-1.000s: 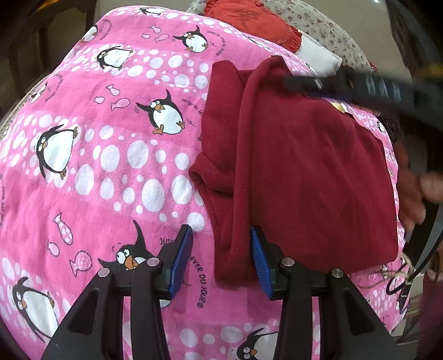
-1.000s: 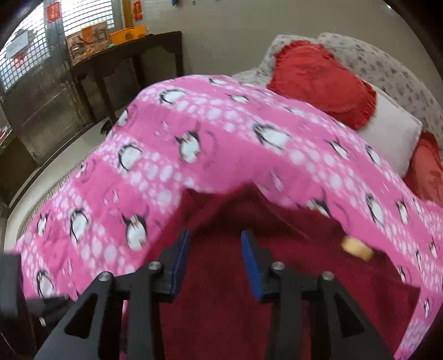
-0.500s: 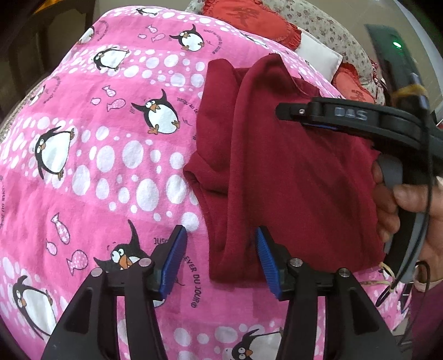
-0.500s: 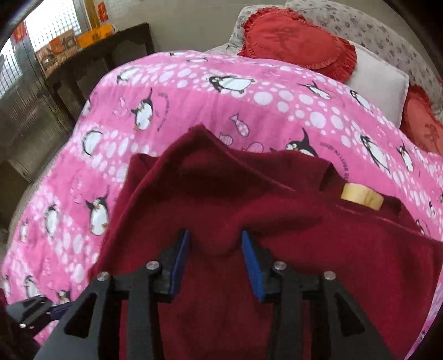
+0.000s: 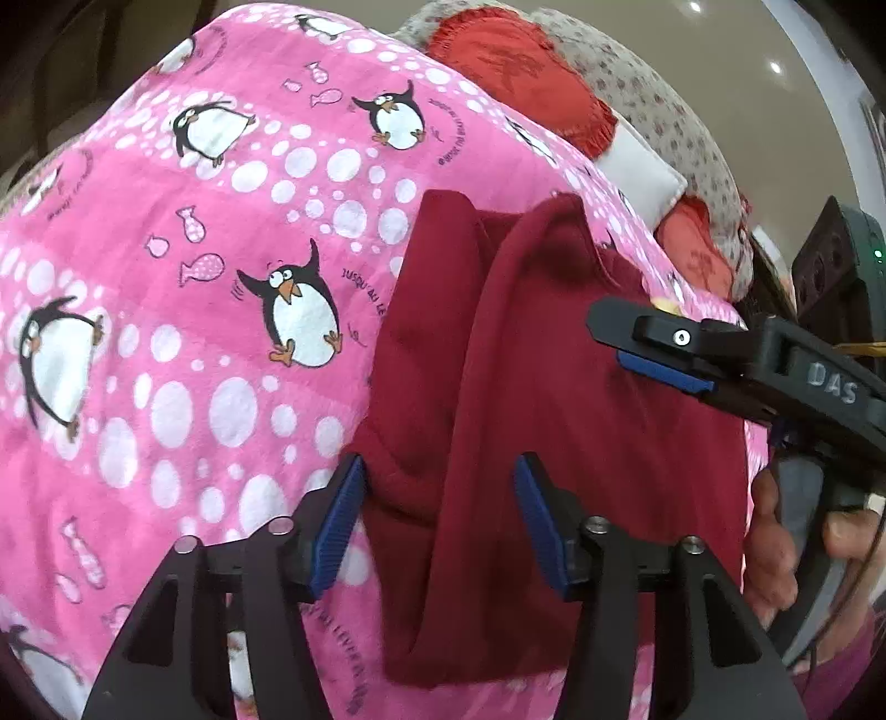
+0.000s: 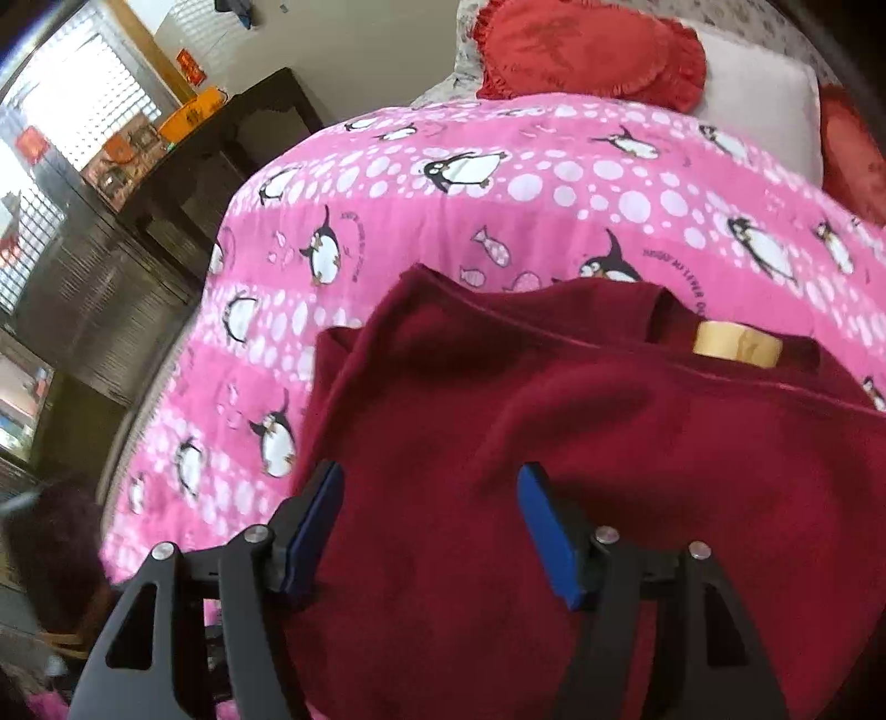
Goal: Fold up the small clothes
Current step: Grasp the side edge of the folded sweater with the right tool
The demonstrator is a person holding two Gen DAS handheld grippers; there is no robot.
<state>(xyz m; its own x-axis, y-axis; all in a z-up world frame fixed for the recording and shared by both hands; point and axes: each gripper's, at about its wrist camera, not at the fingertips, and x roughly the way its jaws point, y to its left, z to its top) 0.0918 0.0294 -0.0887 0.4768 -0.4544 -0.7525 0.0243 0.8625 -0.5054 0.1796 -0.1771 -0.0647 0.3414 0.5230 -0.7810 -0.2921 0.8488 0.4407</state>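
A dark red garment [image 5: 554,432] lies partly folded on a pink penguin blanket [image 5: 194,332], a sleeve doubled over its left side. My left gripper [image 5: 437,520] is open, its blue pads either side of the garment's folded left edge. My right gripper [image 6: 429,526] is open and hovers low over the garment [image 6: 609,454], which has a tan label [image 6: 736,346] at the neck. The right gripper also shows in the left wrist view [image 5: 659,360], above the garment's right part.
Red heart cushions [image 6: 587,50] and a white pillow [image 6: 764,105] lie at the blanket's far end. A dark wooden cabinet [image 6: 183,183] stands left of the bed, with windows behind. The blanket [image 6: 498,183] extends around the garment.
My left gripper has moved forward so its pads flank the garment's folded edge. My right gripper has come down and nearer over the garment. Both stay open.
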